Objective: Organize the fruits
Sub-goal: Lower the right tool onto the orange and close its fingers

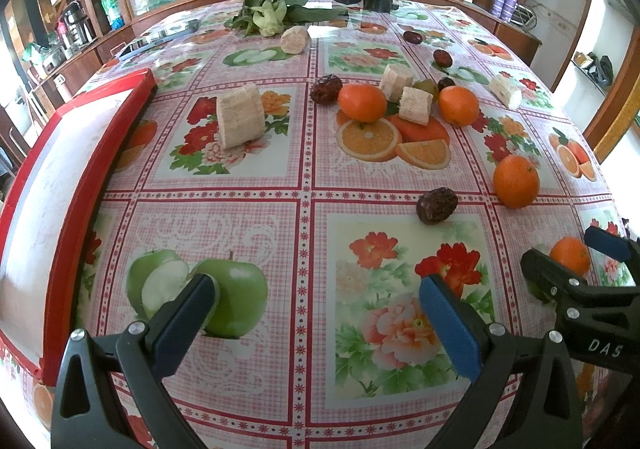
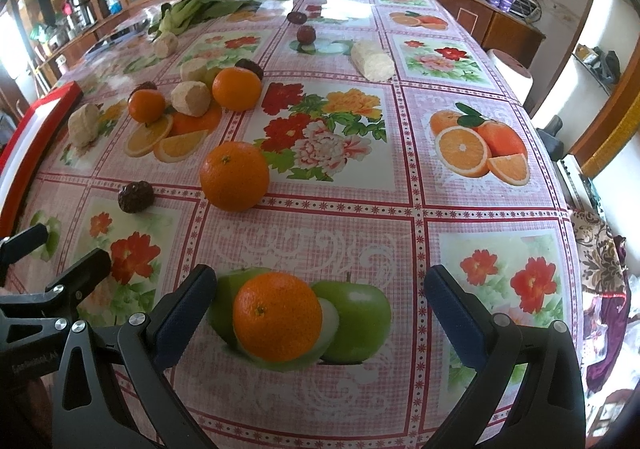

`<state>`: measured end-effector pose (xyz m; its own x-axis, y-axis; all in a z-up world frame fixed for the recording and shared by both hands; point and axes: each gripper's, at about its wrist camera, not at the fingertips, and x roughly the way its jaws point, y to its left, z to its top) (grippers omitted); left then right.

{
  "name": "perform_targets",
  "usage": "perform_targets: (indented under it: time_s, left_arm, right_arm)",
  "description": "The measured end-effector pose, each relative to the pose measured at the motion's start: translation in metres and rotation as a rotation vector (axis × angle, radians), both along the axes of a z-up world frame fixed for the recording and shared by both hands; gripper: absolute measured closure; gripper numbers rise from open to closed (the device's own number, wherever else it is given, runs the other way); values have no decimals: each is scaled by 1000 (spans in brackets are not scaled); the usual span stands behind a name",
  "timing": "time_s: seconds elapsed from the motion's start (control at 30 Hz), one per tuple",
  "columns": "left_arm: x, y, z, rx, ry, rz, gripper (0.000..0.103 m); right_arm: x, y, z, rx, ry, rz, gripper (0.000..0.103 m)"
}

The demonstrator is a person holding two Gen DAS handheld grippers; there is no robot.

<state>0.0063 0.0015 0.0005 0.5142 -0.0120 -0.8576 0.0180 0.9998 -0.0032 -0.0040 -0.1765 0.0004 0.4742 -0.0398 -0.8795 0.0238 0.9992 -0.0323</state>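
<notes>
I read "DAS" in white letters on the black right gripper (image 1: 570,255) body, just behind its jaws; other lettering was too blurred.

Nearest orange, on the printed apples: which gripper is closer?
Right. The right gripper is open with that orange between its fingers, untouched. The left gripper hovers over bare tablecloth to the orange's left.

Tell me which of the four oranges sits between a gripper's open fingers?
The orange on the printed green apples, framed by the right gripper. The other three lie farther up the table.
</notes>
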Motion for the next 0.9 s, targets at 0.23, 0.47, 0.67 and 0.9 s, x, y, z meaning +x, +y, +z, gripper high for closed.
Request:
perform_targets:
  time_s: [0.23,0.47,0.67,0.9]
  left_arm:
    - [-2,1,1,-8,12,-28,0]
    - [-5,8,6,-8,-7,-22,0]
    - [-1,20,15,15,-2,-28,0]
    - [7,51,36,62,-35,-10,0]
  right_arm:
    - [5,0,1,1,54,4,0]
    - [5,-8,7,61,53,-29,0]
    - [8,-3,21,31,-2,-9,0]
    - [23,16,29,-3,-40,64,0]
